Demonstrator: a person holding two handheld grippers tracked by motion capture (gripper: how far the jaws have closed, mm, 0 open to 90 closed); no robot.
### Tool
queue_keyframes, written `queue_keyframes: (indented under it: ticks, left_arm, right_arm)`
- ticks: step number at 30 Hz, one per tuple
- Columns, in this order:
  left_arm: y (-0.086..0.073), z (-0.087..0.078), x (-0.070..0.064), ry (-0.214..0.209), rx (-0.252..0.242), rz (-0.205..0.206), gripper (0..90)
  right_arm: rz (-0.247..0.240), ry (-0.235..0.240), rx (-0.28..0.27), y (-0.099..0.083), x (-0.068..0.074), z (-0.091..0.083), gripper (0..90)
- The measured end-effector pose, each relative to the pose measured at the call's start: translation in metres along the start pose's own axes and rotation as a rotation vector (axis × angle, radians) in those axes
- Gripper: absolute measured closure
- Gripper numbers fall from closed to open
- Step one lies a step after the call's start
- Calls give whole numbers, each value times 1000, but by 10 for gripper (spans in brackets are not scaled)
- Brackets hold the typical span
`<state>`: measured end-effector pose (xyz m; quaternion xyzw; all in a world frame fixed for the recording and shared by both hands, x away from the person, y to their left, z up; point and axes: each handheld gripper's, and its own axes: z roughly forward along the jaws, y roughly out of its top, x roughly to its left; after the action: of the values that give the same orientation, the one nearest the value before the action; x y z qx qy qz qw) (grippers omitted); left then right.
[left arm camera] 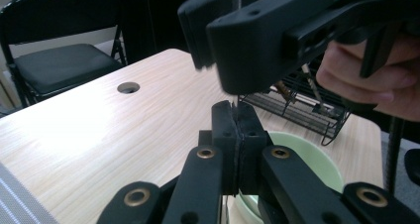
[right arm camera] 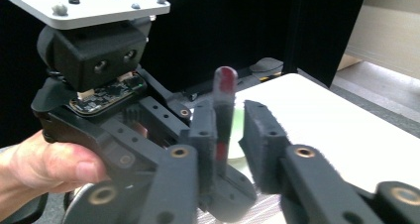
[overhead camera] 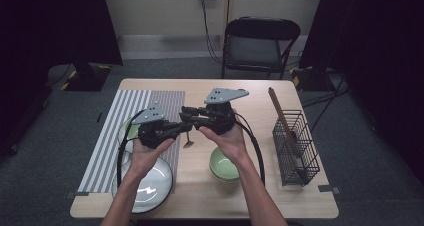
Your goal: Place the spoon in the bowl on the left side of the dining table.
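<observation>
The two grippers meet in the air over the middle of the table (overhead camera: 252, 93), and a slim utensil (overhead camera: 188, 142) hangs upright between them, blade down, red-tipped handle (right arm camera: 224, 100) up. The left gripper (overhead camera: 188, 128) is clenched on its thin shaft from the left side. The right gripper (overhead camera: 186, 112) sits just above, jaws parted and straddling the handle, which lies against one pad with a gap to the other. The long axis runs straight up through both pairs of jaws, so I judge the right one, already around the handle, need only close
</observation>
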<state>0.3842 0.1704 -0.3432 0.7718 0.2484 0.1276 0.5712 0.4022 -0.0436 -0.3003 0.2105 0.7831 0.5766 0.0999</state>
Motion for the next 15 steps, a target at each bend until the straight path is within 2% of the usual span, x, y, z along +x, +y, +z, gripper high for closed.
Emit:
queue_keyframes:
  ticks: [3,9,10,15]
  left_arm:
    - [-4,-2,4,11,-1,4,896]
    - [-10,-4,11,15,-3,-18,896]
    - [-11,-7,13,18,2,-14,896]
    - [-13,-11,17,34,9,-13,896]
  right_arm:
    - [17,-11,6,-2,-3,-2,642]
    - [30,-25,11,-6,-8,-6,587]
    - [36,-27,10,-8,-10,-8,551]
    - [50,-18,27,-12,-14,-10,504]
